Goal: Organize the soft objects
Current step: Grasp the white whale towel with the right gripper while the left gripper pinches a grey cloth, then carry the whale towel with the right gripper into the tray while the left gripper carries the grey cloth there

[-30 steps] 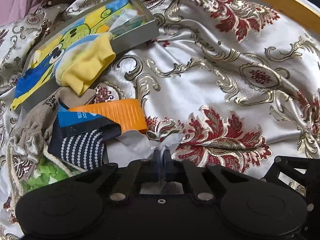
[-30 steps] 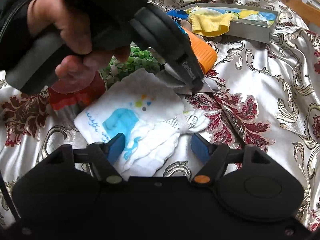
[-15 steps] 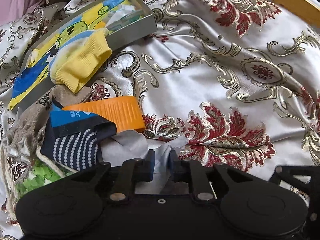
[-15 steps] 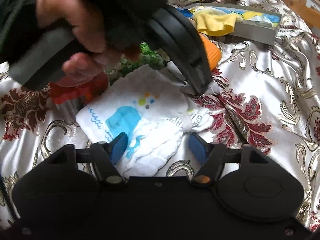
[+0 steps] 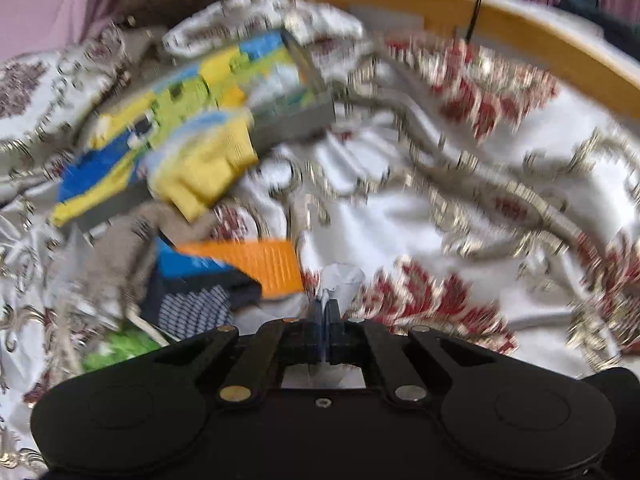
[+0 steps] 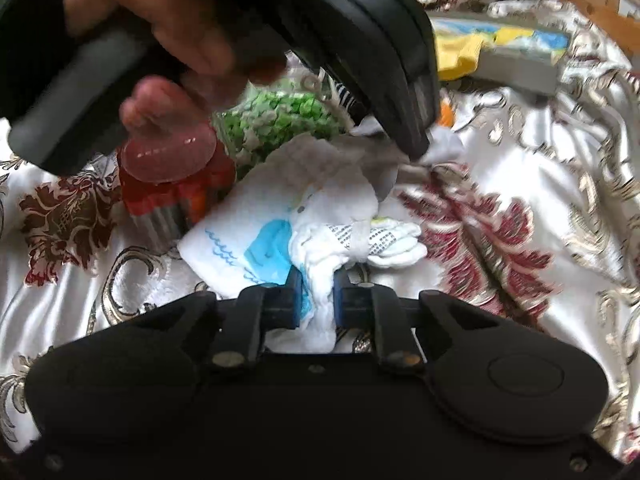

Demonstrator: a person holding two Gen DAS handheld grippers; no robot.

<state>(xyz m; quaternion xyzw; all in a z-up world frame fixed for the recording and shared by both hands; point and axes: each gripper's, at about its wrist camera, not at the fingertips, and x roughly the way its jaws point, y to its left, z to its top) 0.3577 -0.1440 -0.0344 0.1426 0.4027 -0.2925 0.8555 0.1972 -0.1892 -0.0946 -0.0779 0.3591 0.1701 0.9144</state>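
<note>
Nearest, in the right wrist view: clamps the right gripper (image 6: 316, 296) on the lower end of a white sock bundle (image 6: 352, 240), pads squeezed in on the fabric, with the bundle lying across a white whale-print cloth (image 6: 240, 224). Risks dragging that cloth up too, since the 2 overlap right at the pads. Just beyond, shows a red container (image 6: 176, 196) and a green-filled bag (image 6: 276, 124) close enough to snag or tip. In the left wrist view, presses the left gripper (image 5: 324, 320) together on what looks like an edge of a pale grey cloth (image 5: 340, 280); too blurred to judge how deep the bite goes, so could slip free under a quick pull. Beside it, piles up a dark dotted sock (image 5: 196, 308) and an orange piece (image 5: 256, 264), likely to shift if the grey cloth runs under them. Farther off, drapes a yellow sock (image 5: 204, 168) over the edge of a grey box (image 5: 292, 124), apt to slide out onto the slick satin bedspread (image 5: 440, 208).
</note>
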